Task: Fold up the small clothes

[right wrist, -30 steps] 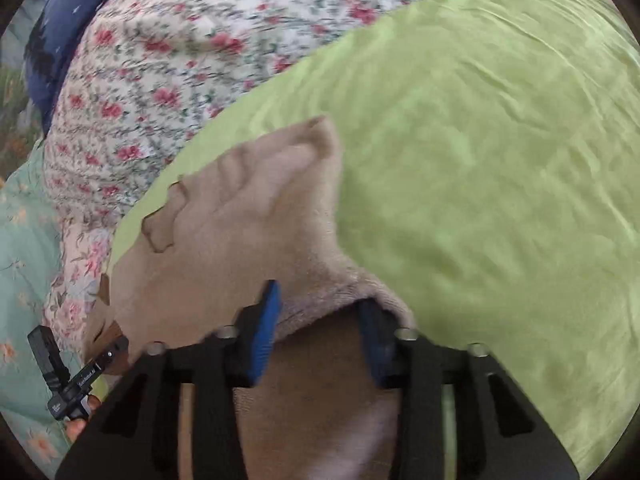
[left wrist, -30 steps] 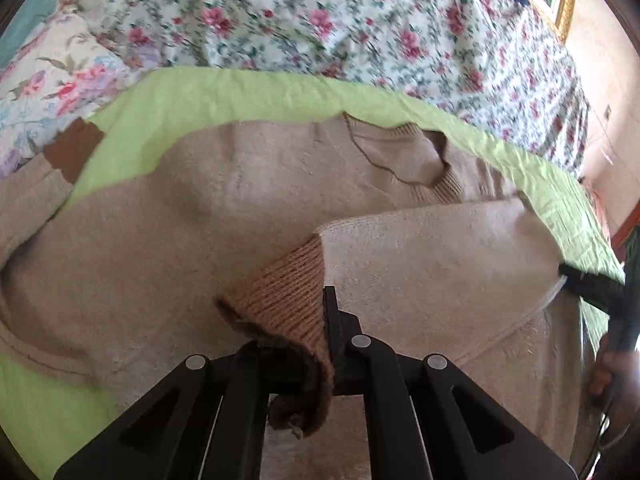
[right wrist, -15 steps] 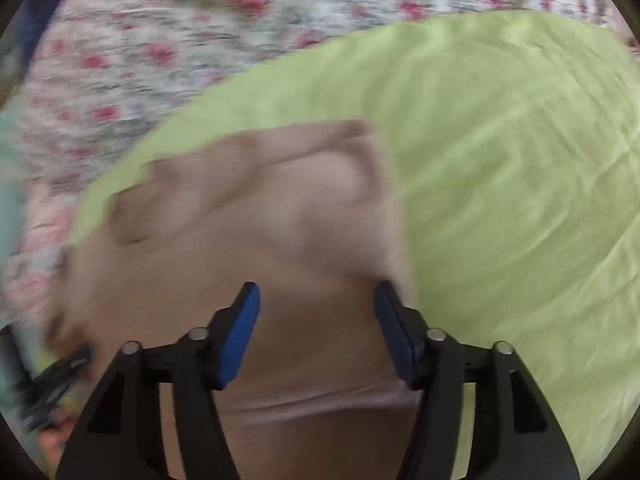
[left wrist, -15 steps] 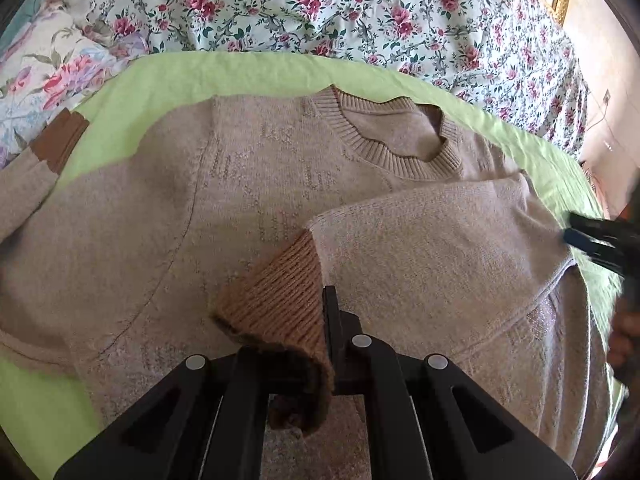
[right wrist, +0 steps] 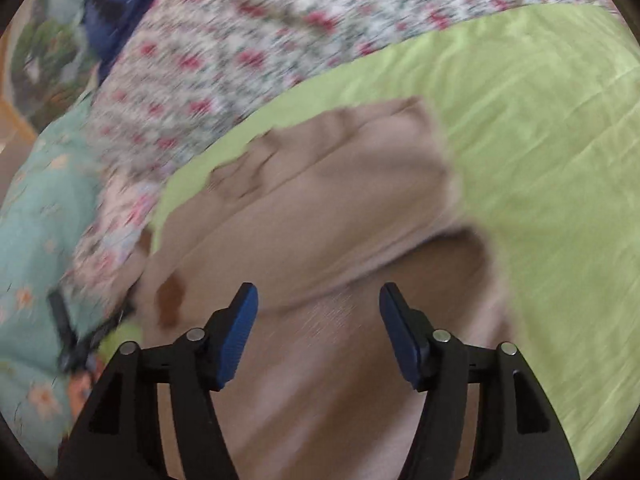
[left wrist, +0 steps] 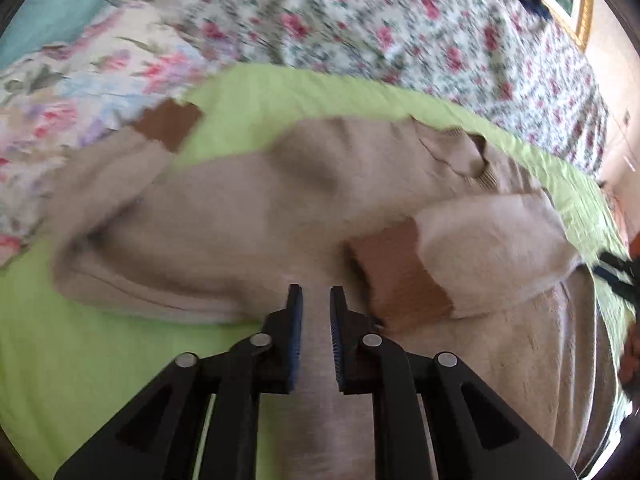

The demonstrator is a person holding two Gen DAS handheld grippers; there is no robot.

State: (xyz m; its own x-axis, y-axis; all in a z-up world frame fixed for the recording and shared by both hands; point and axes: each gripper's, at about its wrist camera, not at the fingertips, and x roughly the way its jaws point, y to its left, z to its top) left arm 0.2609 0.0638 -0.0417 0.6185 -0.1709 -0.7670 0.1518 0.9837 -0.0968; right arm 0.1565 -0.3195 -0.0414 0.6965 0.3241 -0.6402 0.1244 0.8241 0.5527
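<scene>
A beige knit sweater (left wrist: 280, 200) lies spread on a light green sheet (left wrist: 100, 340). One sleeve is folded across the body, its brown ribbed cuff (left wrist: 396, 276) lying just right of my left gripper (left wrist: 316, 296). The left gripper is open a small gap and empty above the sweater. The other sleeve stretches out left, its brown cuff (left wrist: 168, 126) at the sheet's edge. In the right wrist view the sweater (right wrist: 328, 216) lies below my right gripper (right wrist: 318, 298), which is wide open and empty. Both views are blurred by motion.
Floral bedding (left wrist: 360, 20) surrounds the green sheet (right wrist: 540, 140). A teal floral cover (right wrist: 36, 240) is at the left of the right wrist view. The right gripper's tips (left wrist: 616, 274) show at the right edge of the left wrist view.
My left gripper has let go of the brown cuff, which now lies on the sweater body, and has shifted left. My right gripper has opened wider and released the sweater edge.
</scene>
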